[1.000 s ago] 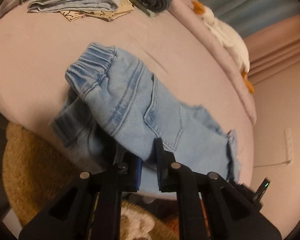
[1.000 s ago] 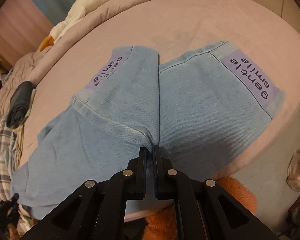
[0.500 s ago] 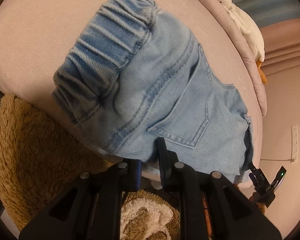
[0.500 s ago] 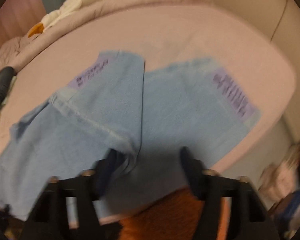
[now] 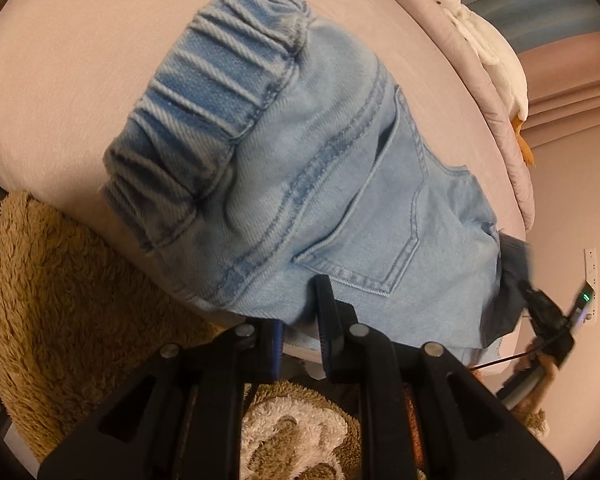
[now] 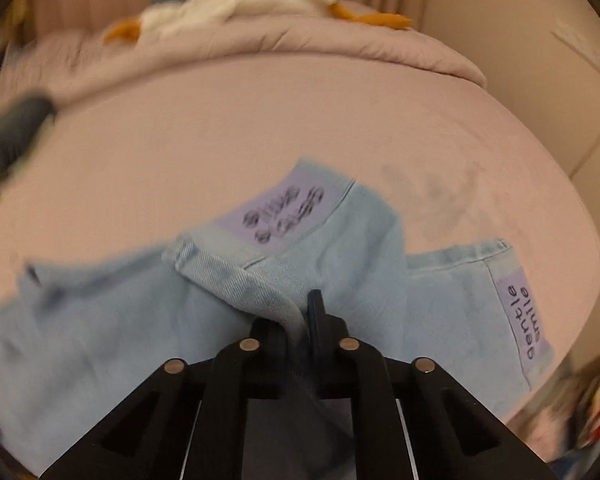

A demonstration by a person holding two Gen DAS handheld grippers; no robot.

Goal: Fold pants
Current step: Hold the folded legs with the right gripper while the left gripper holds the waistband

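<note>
Light blue denim pants [image 5: 332,184] lie on a pink bed [image 5: 80,60]. The elastic waistband [image 5: 216,112] and a back pocket [image 5: 384,216] show in the left wrist view. My left gripper [image 5: 300,316] is shut on the pants' near edge below the pocket. In the right wrist view the two legs carry purple "gentle smile" patches [image 6: 524,316]. My right gripper [image 6: 300,312] is shut on a fold of the near leg [image 6: 256,280] and lifts it. The right gripper also shows at the right edge of the left wrist view [image 5: 548,316].
A white plush goose [image 5: 488,44] lies along the bed's far edge, also in the right wrist view [image 6: 236,0]. A brown fluffy rug [image 5: 60,304] lies below the bed. Dark folded clothes [image 6: 12,136] lie at the far left.
My left gripper has lowered the waist end onto the bed and holds it still. My right gripper opened, then shut again on the leg fold and raised it, swinging its view right.
</note>
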